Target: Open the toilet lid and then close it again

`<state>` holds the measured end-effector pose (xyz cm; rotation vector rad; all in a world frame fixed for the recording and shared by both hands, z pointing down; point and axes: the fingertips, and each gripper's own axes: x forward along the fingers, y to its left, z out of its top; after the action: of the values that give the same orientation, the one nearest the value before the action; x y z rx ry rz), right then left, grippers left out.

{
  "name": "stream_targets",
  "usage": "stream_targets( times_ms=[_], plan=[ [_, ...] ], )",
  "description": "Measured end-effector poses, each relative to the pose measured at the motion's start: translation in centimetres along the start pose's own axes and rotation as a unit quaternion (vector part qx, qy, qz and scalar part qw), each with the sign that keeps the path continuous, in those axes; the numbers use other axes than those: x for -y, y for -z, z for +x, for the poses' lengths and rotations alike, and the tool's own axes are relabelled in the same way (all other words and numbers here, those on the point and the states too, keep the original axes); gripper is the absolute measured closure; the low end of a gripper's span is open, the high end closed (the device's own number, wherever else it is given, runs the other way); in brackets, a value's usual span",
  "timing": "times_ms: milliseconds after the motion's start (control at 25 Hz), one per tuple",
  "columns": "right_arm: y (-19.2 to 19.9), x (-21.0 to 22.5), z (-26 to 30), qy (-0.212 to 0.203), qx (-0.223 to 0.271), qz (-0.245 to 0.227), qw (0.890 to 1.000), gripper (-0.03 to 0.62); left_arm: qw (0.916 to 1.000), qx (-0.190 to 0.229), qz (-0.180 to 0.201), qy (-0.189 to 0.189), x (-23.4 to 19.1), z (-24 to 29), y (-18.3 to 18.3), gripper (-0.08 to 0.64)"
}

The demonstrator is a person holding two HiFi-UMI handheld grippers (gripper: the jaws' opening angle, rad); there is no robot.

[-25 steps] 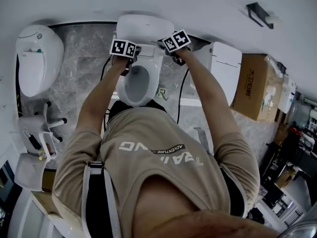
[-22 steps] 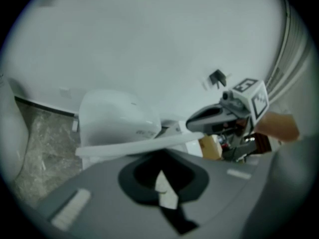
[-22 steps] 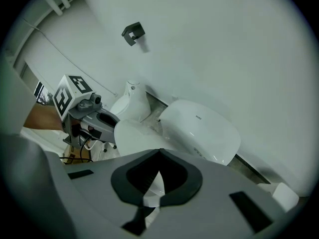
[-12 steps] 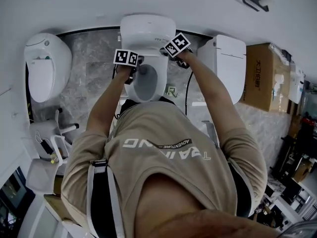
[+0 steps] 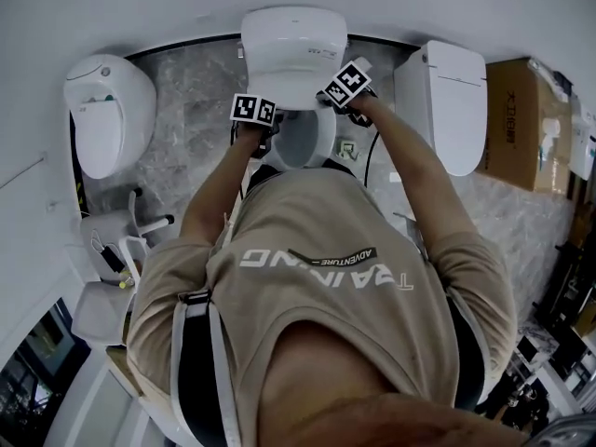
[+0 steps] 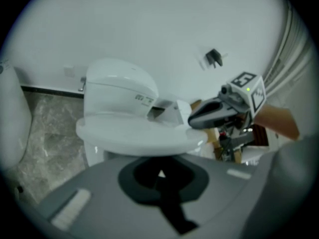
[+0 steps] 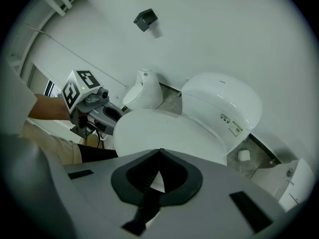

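The white toilet stands against the wall straight ahead, part of its bowl showing below. Its lid hangs partway down, nearly flat over the bowl; the lid also fills the middle of the right gripper view. My left gripper is shut at the lid's left rim, nothing clamped between its jaws. My right gripper sits at the right rim, jaws together. From the left gripper view, the right gripper's fingers rest on top of the lid's edge.
A second toilet stands to the left and a third to the right, with a cardboard box beyond it. A white stand with cables is at lower left. The floor is grey marble. A dark hook is on the wall.
Both grippers have come toward me and slightly down along with the lid's front edge. Less of the bowl opening shows than a second ago. The view has shifted, so the toilet sits further right.
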<state>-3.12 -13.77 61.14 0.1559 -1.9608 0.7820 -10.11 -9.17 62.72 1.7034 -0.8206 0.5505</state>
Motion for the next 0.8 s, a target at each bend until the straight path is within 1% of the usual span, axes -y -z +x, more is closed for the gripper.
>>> stream_targets(
  times_ms=[160,360,560,800],
  plan=[
    [1.5,-0.6,0.5,0.001,-0.009,-0.003,1.000,0.578,0.9998,-0.017,0.003,-0.005,0.1,0.3,1.8,0.557],
    [3.7,-1.9,1.8,-0.003,-0.030,-0.001,1.000,0.578,0.9989,-0.045,0.006,-0.009,0.0,0.7,5.1,0.557],
    [6.1,-3.3,3.4,-0.016,-0.048,0.002,0.999,0.578,0.9967,-0.081,-0.002,-0.005,0.1,1.1,8.6,0.557],
    [8.5,-4.5,5.0,-0.024,-0.054,-0.001,0.998,0.578,0.9945,-0.101,-0.025,-0.014,-0.5,0.8,11.8,0.557]
  ],
)
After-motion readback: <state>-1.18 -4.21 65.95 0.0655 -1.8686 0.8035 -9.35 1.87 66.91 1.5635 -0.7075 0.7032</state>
